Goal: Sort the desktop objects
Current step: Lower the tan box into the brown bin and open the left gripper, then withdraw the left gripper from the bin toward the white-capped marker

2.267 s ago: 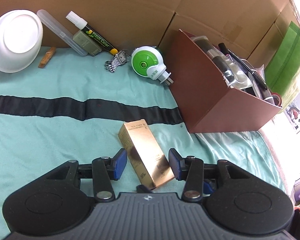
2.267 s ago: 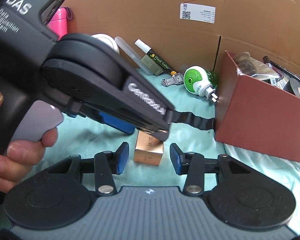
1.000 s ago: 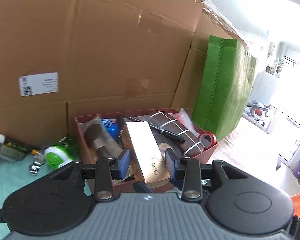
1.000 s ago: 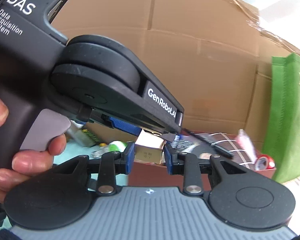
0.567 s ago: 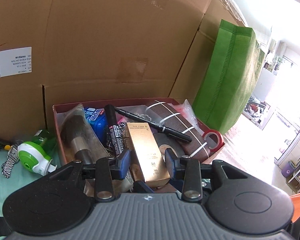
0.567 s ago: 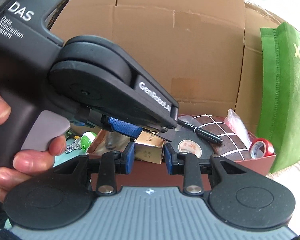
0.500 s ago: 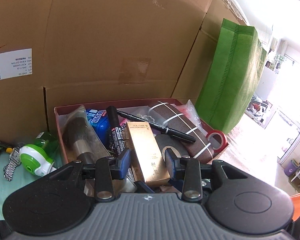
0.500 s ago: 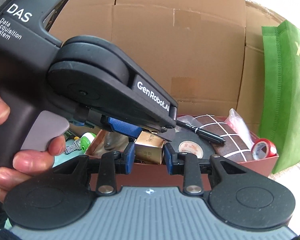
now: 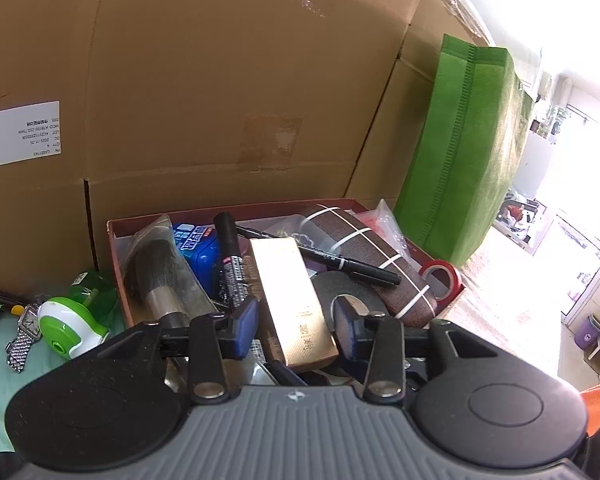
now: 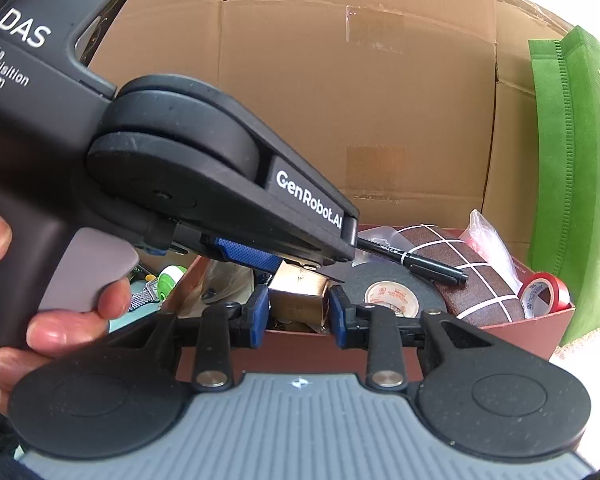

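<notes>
A long gold carton (image 9: 292,300) lies over the contents of the red-brown box (image 9: 446,308). My left gripper (image 9: 296,326) straddles it with the pads apart; there are gaps on both sides, so it is open. In the right wrist view the carton's end (image 10: 298,298) sits between the pads of my right gripper (image 10: 298,312), which close on it at the box's near wall (image 10: 300,346). The left gripper's body (image 10: 180,168) fills the upper left of that view.
The box also holds a black marker (image 9: 230,264), a thin black pen (image 9: 340,260), a brown grid-pattern case (image 9: 376,256), black tape (image 10: 396,292), red tape (image 10: 544,292) and a blue tin (image 9: 198,248). A green-white plug-in device (image 9: 72,324) and a watch (image 9: 22,340) lie left. Cardboard wall behind, green bag (image 9: 460,168) right.
Both grippers carried the gold carton from the cloth up over the box and lowered it in. In the last half second the left gripper's pads spread off the carton.
</notes>
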A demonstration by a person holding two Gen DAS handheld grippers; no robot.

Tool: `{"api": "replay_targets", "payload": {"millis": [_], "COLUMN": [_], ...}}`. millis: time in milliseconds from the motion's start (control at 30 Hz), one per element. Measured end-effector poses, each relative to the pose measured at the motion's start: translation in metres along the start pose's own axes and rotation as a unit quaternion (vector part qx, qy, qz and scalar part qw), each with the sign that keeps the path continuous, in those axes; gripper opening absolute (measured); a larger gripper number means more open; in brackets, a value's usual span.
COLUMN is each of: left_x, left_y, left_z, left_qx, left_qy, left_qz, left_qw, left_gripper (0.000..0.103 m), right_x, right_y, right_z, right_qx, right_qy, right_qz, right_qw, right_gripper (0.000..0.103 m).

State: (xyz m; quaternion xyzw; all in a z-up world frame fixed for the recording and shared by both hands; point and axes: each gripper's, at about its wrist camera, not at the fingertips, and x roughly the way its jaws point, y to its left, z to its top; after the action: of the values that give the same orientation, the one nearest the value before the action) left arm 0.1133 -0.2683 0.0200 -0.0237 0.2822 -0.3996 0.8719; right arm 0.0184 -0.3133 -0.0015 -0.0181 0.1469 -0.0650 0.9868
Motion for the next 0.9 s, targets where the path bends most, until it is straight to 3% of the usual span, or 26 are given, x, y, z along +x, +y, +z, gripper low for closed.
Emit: {"api": "replay_targets", "payload": {"millis": [67, 100, 167, 300, 367, 500, 733, 900], "left_x": [-0.005, -0.008, -0.014, -0.024, -0.029, -0.041, -0.061, -0.08], "left_y": [-0.002, -0.004, -0.008, -0.018, -0.02, -0.023, -0.025, -0.022], "left_z": [-0.001, -0.001, -0.002, -0.007, -0.01, -0.017, -0.034, -0.048], "left_qx": [0.002, 0.003, 0.008, 0.022, 0.026, 0.025, 0.012, -0.004], "left_qy": [-0.006, -0.011, -0.02, -0.034, -0.041, -0.043, -0.05, -0.061], "left_qz": [-0.012, -0.012, -0.015, 0.002, 0.006, -0.002, 0.007, 0.053], "left_qw": [0.9999, 0.9999, 0.9996, 0.9992, 0.9988, 0.9988, 0.9986, 0.9967], "left_gripper": [0.063, 0.07, 0.08, 0.095, 0.096, 0.099, 0.1, 0.1], "right_x": [-0.002, -0.003, -0.006, -0.013, -0.016, -0.021, -0.019, -0.041], "right_y": [0.0, -0.001, -0.001, 0.001, 0.003, 0.002, -0.011, 0.005], "right_z": [0.0, 0.0, -0.001, -0.003, -0.006, -0.012, -0.014, -0.013], "right_qx": [-0.001, 0.0, 0.0, 0.0, -0.002, -0.002, -0.015, -0.014], "right_qy": [-0.002, -0.004, -0.009, -0.009, -0.01, -0.008, 0.001, 0.014], "right_qz": [-0.005, -0.011, -0.019, -0.021, -0.026, -0.038, -0.031, -0.019], "right_qw": [1.0, 1.0, 1.0, 1.0, 1.0, 0.999, 0.999, 1.0], "right_gripper": [0.037, 0.047, 0.055, 0.057, 0.061, 0.085, 0.09, 0.09]}}
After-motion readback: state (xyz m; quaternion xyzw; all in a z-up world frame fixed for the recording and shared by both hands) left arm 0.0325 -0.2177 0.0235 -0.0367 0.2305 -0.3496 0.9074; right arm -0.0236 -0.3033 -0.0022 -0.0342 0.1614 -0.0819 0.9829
